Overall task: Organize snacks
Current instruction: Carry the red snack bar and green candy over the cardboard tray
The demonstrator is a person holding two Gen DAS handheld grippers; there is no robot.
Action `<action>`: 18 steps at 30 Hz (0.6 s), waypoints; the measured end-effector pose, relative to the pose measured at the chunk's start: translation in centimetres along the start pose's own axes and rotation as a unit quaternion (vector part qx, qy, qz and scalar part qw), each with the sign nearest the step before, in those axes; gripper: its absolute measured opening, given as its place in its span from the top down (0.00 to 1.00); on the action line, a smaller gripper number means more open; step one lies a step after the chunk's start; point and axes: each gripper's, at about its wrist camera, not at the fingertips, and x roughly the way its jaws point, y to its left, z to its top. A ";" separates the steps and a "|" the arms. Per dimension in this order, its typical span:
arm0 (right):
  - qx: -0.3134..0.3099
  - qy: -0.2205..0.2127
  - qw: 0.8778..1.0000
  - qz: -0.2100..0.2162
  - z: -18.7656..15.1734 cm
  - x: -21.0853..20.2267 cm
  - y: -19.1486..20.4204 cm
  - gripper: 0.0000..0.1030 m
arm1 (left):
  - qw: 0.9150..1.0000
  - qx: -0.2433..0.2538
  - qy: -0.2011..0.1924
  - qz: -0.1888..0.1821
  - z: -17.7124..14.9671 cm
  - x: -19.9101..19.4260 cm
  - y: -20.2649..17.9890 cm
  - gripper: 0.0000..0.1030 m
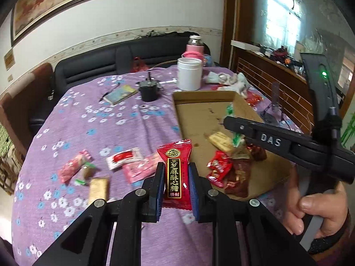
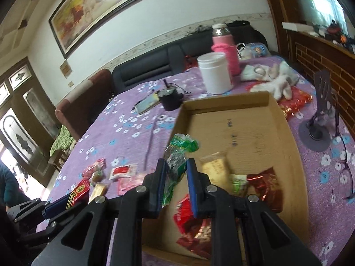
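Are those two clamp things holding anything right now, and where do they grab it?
The left hand-held gripper pinches a red candy packet by its long sides; the right hand-held gripper pinches a green-wrapped snack mid-body.

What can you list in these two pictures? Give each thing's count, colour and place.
cardboard box: one, brown, on the purple tablecloth
white jar: one, behind the box
pink bottle: one, behind the jar
black cup: one, mid-table
loose snacks: several, red, pink, tan, left of the box
boxed snacks: several, red, tan, green
red candy: one, in the left gripper
green candy: one, in the right gripper
hand: one, holding the right gripper
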 end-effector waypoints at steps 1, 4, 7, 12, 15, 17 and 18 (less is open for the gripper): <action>0.001 -0.001 1.000 -0.001 0.1 -0.1 -0.3 0.82 | 1.000 0.001 0.000 -0.002 0.1 0.1 -0.3 0.81; 0.006 -0.003 1.000 0.001 0.2 -0.3 -0.9 0.82 | 1.000 0.001 0.004 -0.017 0.3 0.7 -1.2 0.81; 0.011 -0.006 1.000 0.002 0.4 -0.6 -1.3 0.82 | 1.000 0.007 0.008 -0.026 0.4 1.4 -2.1 0.81; 0.028 -0.010 1.000 0.000 0.7 -1.1 -2.7 0.82 | 0.999 0.008 0.018 -0.050 0.6 2.5 -3.4 0.81; 0.044 -0.009 0.999 -0.012 0.8 -1.2 -4.1 0.82 | 0.998 0.006 0.028 -0.063 0.9 3.7 -4.4 0.81; 0.056 -0.003 0.998 -0.020 0.9 -1.0 -5.0 0.82 | 0.997 0.009 0.036 -0.074 1.0 4.6 -5.2 0.81; 0.058 0.000 0.998 -0.028 0.8 -0.8 -5.1 0.82 | 0.996 0.011 0.039 -0.076 1.0 4.9 -5.7 0.81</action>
